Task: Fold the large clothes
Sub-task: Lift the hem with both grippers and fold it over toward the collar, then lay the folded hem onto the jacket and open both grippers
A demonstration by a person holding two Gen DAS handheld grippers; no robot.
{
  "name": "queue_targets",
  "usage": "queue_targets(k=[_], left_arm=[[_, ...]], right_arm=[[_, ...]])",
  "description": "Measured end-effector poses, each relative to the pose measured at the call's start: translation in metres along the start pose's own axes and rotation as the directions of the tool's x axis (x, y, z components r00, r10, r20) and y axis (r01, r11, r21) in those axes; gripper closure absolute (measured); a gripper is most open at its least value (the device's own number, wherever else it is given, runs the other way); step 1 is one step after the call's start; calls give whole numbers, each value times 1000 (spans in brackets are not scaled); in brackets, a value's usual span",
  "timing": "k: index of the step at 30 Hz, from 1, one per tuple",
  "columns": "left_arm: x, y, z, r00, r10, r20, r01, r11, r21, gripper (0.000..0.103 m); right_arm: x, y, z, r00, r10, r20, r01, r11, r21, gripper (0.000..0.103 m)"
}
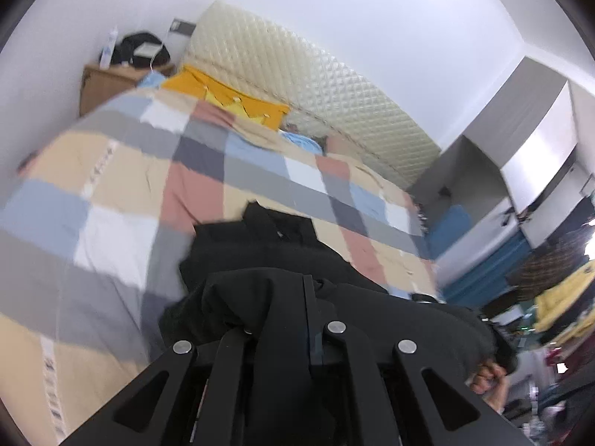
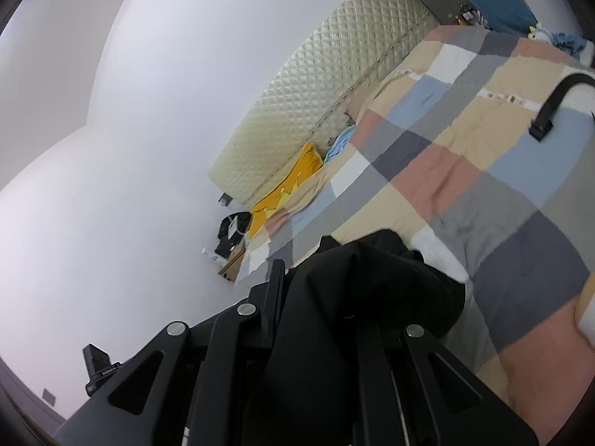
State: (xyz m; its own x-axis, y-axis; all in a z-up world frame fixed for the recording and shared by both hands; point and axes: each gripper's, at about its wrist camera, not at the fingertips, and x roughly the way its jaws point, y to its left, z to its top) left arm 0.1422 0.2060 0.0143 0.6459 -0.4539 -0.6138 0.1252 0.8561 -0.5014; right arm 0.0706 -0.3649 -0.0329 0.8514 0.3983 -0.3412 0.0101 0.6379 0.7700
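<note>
A large black garment hangs bunched over the checked quilt of a bed. In the left wrist view my left gripper is shut on a fold of it, and cloth drapes over both fingers. In the right wrist view the same black garment covers most of my right gripper, which is shut on the cloth. Only one finger shows; the other is hidden under fabric. The view is tilted, with the quilt to the right.
A quilted cream headboard runs along the far side. Yellow pillow and blue cloth lie by it. A brown box with a black bag stands far left. Grey cabinets, piled clothes and a person's hand are right. A black strap lies on the quilt.
</note>
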Motion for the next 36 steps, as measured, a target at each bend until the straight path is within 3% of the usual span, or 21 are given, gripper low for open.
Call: queue_targets(k=[4,9,14,18,26,29,32,36], left_arm=[[31,-6,26,998,68,-9,-68,998,1,97],[72,-17,44,980,201,16,-201,974,104,96],[115,-20,52,949,312,48,-316,935,163,96],[151,-11,63,931,360,52,-364,916,168,96],[224,2,75,891,450,60,-452,871,192,96],[253,4,78,872,485,62,-487,850,203,96],[284,8,80,859,510,32,-506,839,200,96],[319,15,79,839,544,-6,-532,823,199,96]], right_arm=[[28,6,20,997,-77,-12,77,996,-35,91],[71,1,39,982,-188,-32,185,979,-80,91],[111,2,43,954,-299,-26,287,933,-217,91],[142,1,41,932,-363,0,340,873,-349,91],[201,-15,40,894,-446,35,400,764,-506,91],[222,-28,37,879,-478,7,412,750,-517,91],[243,-37,29,853,-522,-11,422,703,-572,91],[259,-53,27,851,-524,-38,417,717,-559,91]])
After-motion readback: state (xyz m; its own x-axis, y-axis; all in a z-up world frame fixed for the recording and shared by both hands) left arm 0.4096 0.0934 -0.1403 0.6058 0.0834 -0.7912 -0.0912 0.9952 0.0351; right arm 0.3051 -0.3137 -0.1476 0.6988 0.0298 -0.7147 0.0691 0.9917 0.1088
